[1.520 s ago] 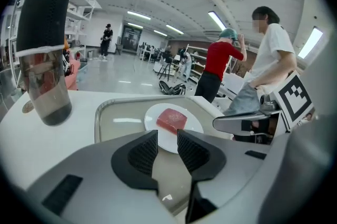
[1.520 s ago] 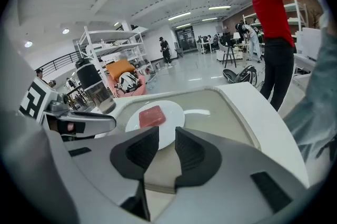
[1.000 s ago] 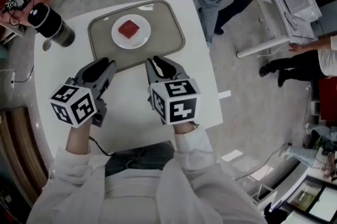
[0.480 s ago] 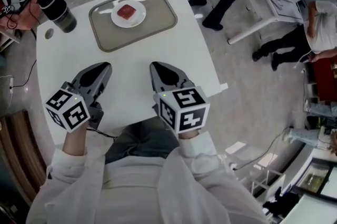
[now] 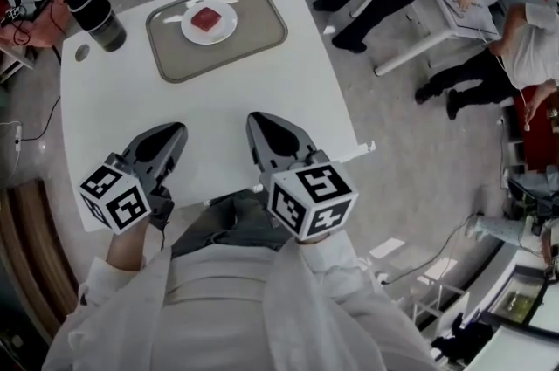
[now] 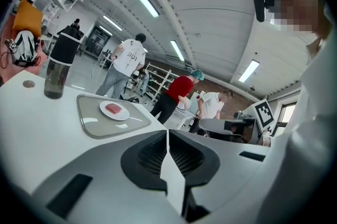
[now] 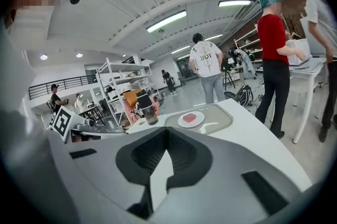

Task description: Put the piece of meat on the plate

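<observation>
The red, square-cut piece of meat [image 5: 207, 18] lies in the middle of a small round white plate [image 5: 224, 32], which sits on a grey rounded-rectangle tray [image 5: 262, 30] at the far end of the white bench [image 5: 262, 85]. A dark cylindrical drinks bottle [image 5: 94, 13] stands upright just beside the tray's left end. Both claws are held well apart from the tray, side by side over the bench's near edge, close to the person's body. The grey left claw [image 5: 176, 130] points forward toward the tray and a little downward, with its marker cube [image 5: 113, 196] nearest the person's wrist. In the left gripper view its jaws are closing, their tips meeting along a thin seam [image 6: 167, 132], and nothing is between them. The meat [image 6: 113, 108] and plate [image 6: 124, 115] show far beyond the tips, to the left. The grey right claw [image 5: 255, 121] is posed the same way, angled slightly inward, and its marker cube [image 5: 312, 202] hangs past the bench edge above the person's lap. In the right gripper view its jaws are pressed together at the tips [image 7: 167, 129] and hold nothing. The meat [image 7: 190, 118] appears ahead and slightly to the right of them. Both forearms, in white sleeves [image 5: 113, 299], reach in from the lower edge of the head view. Several people stand on the floor beyond the bench.
</observation>
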Demonstrator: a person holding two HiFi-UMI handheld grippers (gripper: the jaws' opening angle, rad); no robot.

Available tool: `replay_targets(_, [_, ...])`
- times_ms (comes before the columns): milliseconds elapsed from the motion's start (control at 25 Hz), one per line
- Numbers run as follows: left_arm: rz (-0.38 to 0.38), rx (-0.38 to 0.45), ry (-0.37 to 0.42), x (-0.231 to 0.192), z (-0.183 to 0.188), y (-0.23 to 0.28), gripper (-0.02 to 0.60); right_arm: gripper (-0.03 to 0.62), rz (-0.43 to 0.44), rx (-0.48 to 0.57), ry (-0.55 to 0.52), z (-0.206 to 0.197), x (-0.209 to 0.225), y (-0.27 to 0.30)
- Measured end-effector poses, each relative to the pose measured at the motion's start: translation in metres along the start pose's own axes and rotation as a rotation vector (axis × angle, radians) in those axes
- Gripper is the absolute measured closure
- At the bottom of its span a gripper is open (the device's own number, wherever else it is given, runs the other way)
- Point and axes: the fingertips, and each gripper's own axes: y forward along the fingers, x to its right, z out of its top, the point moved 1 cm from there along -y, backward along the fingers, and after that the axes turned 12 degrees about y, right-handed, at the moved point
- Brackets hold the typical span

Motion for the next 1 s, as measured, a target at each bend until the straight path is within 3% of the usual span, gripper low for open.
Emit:
replay_targets(200, [-0.014, 0.004, -0.061, 0.028, -0.014, 0.011, 0.565, 0.579, 0.075, -0.009, 0.043, -0.013, 0.0, -0.008])
replay_targets(440, [-0.007, 0.015, -0.089, 0.046, -0.011, 0.012, 0.566, 0.579, 0.163, -0.037, 0.012, -0.011, -0.008, -0.017])
replay_targets(1000, [-0.001, 0.038, -0.08, 0.054, -0.007, 0.029, 0.568, 0.579, 0.142, -0.092, -0.072, -0.018, 0.007, -0.016])
